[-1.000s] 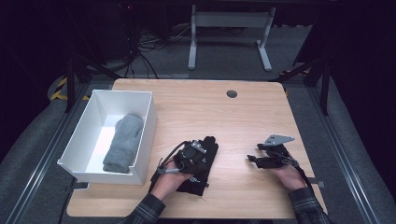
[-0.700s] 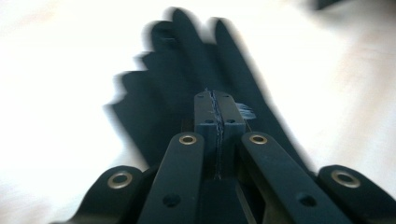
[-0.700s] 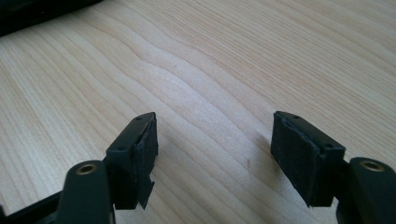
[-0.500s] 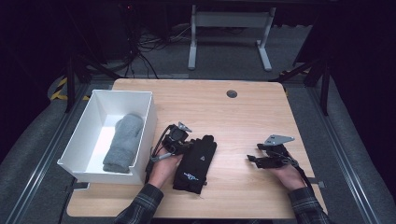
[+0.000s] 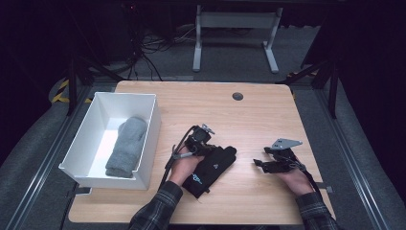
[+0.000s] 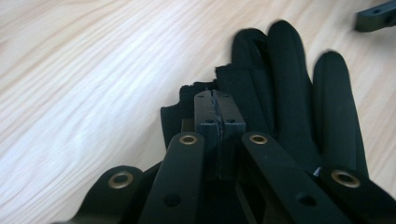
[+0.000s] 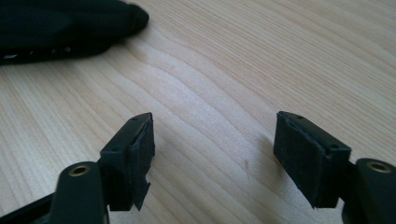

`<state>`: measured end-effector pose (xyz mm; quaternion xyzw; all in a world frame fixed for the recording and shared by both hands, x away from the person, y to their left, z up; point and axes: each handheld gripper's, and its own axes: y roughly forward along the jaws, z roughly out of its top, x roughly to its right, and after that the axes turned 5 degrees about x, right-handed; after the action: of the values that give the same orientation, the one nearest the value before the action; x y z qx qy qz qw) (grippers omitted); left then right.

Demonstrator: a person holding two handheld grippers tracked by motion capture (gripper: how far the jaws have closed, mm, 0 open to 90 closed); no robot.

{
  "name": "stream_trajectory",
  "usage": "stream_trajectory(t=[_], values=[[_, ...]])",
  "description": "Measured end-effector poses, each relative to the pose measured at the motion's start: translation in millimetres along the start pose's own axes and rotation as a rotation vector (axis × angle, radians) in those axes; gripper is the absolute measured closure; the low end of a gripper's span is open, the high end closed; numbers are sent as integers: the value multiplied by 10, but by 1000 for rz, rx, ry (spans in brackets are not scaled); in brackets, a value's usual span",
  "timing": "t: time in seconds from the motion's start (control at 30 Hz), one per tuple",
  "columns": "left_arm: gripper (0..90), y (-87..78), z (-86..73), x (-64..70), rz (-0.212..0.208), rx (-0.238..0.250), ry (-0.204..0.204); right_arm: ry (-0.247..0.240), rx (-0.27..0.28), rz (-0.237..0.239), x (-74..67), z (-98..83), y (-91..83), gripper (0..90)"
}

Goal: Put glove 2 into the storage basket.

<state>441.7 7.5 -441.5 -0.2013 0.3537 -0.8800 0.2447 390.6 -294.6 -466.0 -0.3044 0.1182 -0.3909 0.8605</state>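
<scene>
While you work from the left side of the table point(image 5: 268, 103), note the white bin point(image 5: 152, 125) at the far-left edge with a grey mitten point(image 5: 125, 146) lying lengthwise inside it, folded and slack.

Just right of the bin, your left gripper point(image 6: 216, 103) has its tongs together, pinched on an edge of the black glove point(image 6: 289, 79). In the left gripper view a thin fold of fabric sits between the pads, near the glove's thumb side. The glove lies flat on the table, near-centre, fingers pointing toward the far right.

Handling, as a judgement: the glove looks soft, light and limp. It will drape and trail rather than hold shape, so a grip on one layer may let the rest drag. A pinch through both layers at the cuff or palm edge should carry it cleaner. Not fragile; fabric looks matte, not slick.

Markings: a small pale logo on the back of the glove and a line of light lettering near the cuff, both too small to read.

Further right, your right gripper point(image 7: 215, 154) rests near the table's near-right edge, tongs apart over bare wood, nothing between them; they have just been opening a little. The glove's fingertip shows well apart from it.
</scene>
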Motion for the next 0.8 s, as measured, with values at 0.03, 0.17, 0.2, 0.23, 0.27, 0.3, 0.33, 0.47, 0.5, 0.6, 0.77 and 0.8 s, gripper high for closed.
stream_trajectory(t=[0.03,0.17,0.2,0.23,0.27,0.3,0.33,0.47,0.5,0.6,0.77,0.8], values=[[900,43,26,57,-20,2,9,1,3,0,2,-3,2,277],[886,22,49,121,-44,11,25,7,16,-6,6,-23,2,256],[844,-12,47,132,-49,15,28,10,20,-7,7,-30,2,251],[844,-40,45,143,-49,21,29,10,20,-7,7,-30,2,251],[747,-98,35,161,-55,22,41,10,20,-7,7,-30,2,250],[747,-145,20,182,-52,28,43,9,20,-8,7,-30,3,249],[703,-194,5,199,-42,27,56,10,20,-8,7,-30,2,249],[499,-358,-84,254,-26,42,89,11,20,-9,7,-30,4,245],[428,-394,-130,281,-30,36,99,11,19,-10,7,-30,4,243],[349,-417,-188,317,-22,29,123,11,18,-12,7,-29,3,242],[250,-365,-304,346,-22,-5,162,12,18,-12,6,-29,3,242],[235,-339,-324,351,-24,-13,168,12,18,-12,6,-29,3,242]])
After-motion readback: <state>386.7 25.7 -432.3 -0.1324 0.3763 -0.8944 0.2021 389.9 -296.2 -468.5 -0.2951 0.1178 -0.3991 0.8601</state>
